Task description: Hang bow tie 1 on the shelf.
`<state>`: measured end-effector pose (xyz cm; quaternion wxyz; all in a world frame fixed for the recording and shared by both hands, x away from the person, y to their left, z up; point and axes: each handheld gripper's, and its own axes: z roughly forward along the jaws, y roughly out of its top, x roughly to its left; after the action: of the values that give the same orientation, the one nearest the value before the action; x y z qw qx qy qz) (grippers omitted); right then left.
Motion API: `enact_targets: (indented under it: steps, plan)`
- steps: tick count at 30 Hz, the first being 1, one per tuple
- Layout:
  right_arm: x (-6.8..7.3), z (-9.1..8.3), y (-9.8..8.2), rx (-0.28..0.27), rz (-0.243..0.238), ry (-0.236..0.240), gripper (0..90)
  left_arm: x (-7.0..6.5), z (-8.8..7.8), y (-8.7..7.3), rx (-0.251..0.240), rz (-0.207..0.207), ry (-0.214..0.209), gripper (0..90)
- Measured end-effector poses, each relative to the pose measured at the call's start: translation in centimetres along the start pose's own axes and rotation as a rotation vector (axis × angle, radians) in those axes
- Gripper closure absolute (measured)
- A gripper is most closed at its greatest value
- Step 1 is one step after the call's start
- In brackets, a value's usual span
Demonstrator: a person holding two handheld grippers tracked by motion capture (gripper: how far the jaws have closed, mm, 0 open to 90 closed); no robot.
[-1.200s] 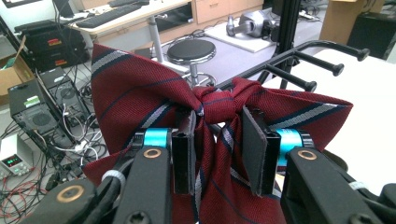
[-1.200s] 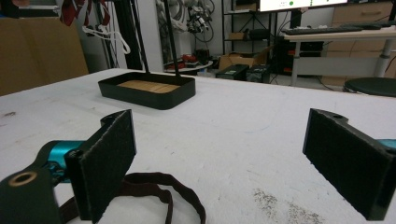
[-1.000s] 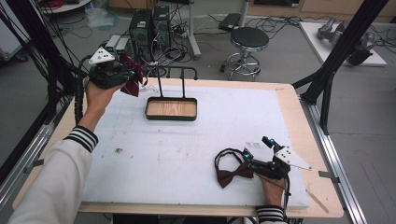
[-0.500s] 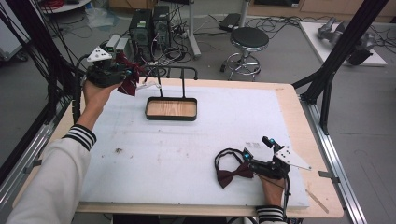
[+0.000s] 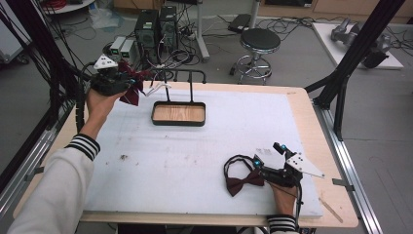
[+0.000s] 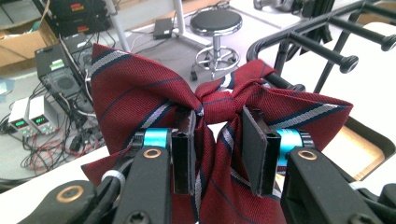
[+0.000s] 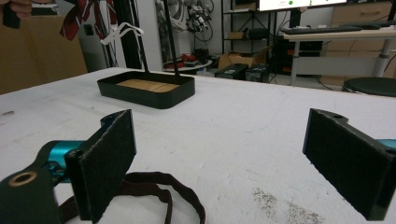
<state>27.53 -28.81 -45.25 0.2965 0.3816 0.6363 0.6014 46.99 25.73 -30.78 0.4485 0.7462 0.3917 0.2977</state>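
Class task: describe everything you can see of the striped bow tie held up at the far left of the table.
The striped bow tie is dark red woven fabric with navy and pale grey diagonal stripes, two spread wings and a tight centre knot. The left gripper is shut on the cloth just below the knot, holding it off the table near the black stand with its horizontal pegs. In the high view it hangs crumpled from the gripper, tails dangling downward. Only the pads touch it visibly.

Open mat, rack at the back

The rack (image 5: 182,78) and its tray (image 5: 178,113) blocked the far middle; a bow tie (image 5: 243,181) lay near right; the white mat (image 5: 195,161) between stood open.
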Motion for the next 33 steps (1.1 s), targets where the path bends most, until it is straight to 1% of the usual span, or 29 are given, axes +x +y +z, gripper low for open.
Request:
enact_targets:
  steps: [4,6,10,11,14,16,22,28,33]
  plan:
    - [0.0,0.0,0.0,0.000,0.001,0.000,8.7,-0.3,0.4,-0.3,0.029,0.015,-0.002,67.0]
    - [0.0,0.0,0.0,0.000,-0.001,0.000,8.7,-0.5,0.6,-0.4,0.037,0.016,-0.003,67.0]
    - [0.0,0.0,0.0,0.000,0.000,0.000,8.7,-1.0,1.1,-0.6,0.056,0.029,-0.016,67.0]
    - [0.0,0.0,0.0,0.000,0.001,0.000,8.7,-1.2,1.2,-0.6,0.055,0.026,-0.023,66.9]
    - [0.0,0.0,0.0,0.000,0.001,0.000,8.7,-1.8,1.7,-0.7,0.069,0.040,-0.033,66.9]
    - [0.0,0.0,0.0,0.000,-0.001,0.001,8.7,-2.1,2.0,-0.8,0.076,0.040,-0.043,66.8]
    - [0.0,0.0,0.0,0.000,0.002,0.003,8.7,-2.7,2.4,-0.8,0.070,0.037,-0.059,66.7]
    - [0.0,0.0,0.0,0.000,0.002,0.003,8.7,-3.0,2.5,-0.8,0.071,0.035,-0.073,66.6]
    - [0.0,0.0,0.0,0.001,0.000,0.001,8.7,-3.3,2.7,-0.7,0.058,0.026,-0.084,66.5]
